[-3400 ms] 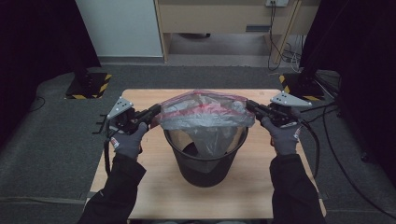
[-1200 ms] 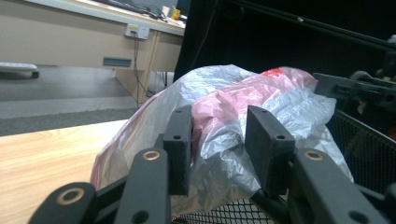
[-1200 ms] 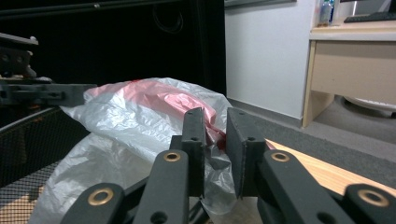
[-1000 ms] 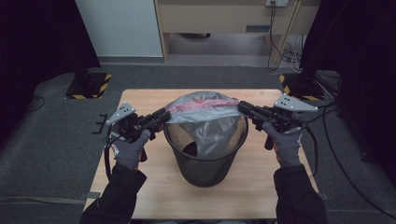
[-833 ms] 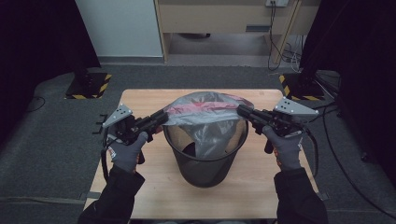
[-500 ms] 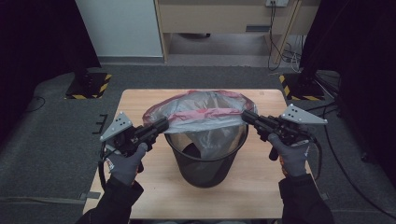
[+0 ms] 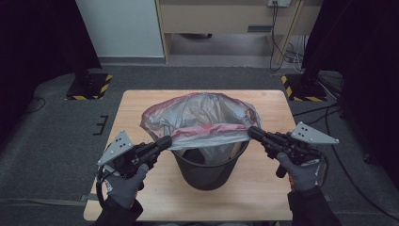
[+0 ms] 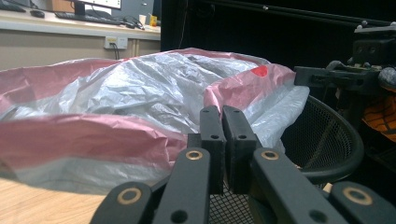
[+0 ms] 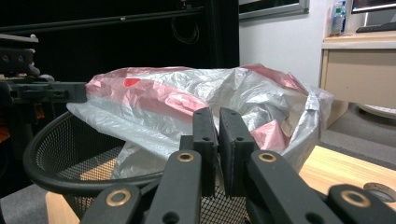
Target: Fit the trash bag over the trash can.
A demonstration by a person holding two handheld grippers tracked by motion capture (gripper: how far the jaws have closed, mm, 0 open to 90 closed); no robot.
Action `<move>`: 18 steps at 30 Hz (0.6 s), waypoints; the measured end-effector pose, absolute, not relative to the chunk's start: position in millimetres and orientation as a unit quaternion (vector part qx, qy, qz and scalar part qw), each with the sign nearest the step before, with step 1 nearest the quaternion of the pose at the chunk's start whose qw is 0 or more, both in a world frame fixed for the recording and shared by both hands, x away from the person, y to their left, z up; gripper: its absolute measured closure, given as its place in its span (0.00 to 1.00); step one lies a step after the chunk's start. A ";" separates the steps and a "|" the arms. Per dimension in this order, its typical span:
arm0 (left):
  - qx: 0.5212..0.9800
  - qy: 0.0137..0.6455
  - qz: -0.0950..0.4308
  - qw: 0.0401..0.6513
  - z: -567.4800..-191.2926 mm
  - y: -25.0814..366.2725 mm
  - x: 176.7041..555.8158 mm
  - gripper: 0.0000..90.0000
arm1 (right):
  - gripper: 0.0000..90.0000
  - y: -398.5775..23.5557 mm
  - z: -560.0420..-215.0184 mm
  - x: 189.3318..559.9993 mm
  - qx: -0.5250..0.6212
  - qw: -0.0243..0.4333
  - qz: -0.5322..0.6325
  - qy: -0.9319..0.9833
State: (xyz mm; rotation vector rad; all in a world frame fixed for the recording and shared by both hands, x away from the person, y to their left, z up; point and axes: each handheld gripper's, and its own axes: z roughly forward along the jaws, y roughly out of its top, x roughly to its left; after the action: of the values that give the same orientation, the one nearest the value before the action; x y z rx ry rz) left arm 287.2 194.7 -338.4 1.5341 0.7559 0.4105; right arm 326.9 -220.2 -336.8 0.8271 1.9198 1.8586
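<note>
High view: the left gripper (image 7: 165,141), its jaws having just closed, pinches the near left hem of the plastic bag (image 7: 202,117), which is stretched over the mesh bin (image 7: 209,165) mid-table. At right, the right gripper (image 7: 251,132) clamps the opposite hem. Uneven pulling would likely tear the film or slip it free.

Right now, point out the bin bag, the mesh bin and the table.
bin bag (image 7: 202,113): high view, grey film inside the red rim.
mesh bin (image 7: 207,172): high view, near outer wall.
table (image 7: 263,188): high view, bare wood, near right.
</note>
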 end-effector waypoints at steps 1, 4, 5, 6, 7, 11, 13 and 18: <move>0.670 0.332 0.181 0.639 -338.8 194.3 287.4 0.97 | 0.95 -220.3 -336.9 325.9 0.292 0.173 0.654 0.676; 0.667 0.336 0.182 0.640 -339.4 193.1 288.0 0.96 | 0.95 -219.1 -337.0 324.5 0.296 0.183 0.651 0.675; 0.667 0.336 0.180 0.640 -339.1 193.4 287.7 0.96 | 0.95 -219.5 -336.4 324.1 0.295 0.184 0.648 0.678; 0.668 0.335 0.178 0.641 -338.7 193.6 286.9 0.95 | 0.95 -219.9 -335.1 323.3 0.296 0.183 0.649 0.676; 0.670 0.334 0.177 0.639 -338.4 194.2 285.4 0.95 | 0.95 -220.9 -333.2 322.4 0.295 0.181 0.649 0.677; 0.674 0.328 0.182 0.636 -338.4 192.7 279.8 0.95 | 0.95 -222.0 -331.2 319.5 0.297 0.180 0.635 0.690; 0.675 0.324 0.185 0.636 -338.9 191.9 277.7 0.96 | 0.95 -221.7 -334.4 318.8 0.299 0.177 0.639 0.686; 0.670 0.313 0.189 0.646 -343.3 188.9 272.2 0.97 | 0.96 -222.7 -339.7 315.2 0.303 0.177 0.651 0.673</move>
State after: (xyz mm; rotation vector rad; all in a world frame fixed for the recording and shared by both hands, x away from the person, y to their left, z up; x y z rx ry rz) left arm 272.2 188.9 -343.3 1.5232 0.7132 0.4302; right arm 315.2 -222.7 -339.7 0.8584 1.9055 1.8415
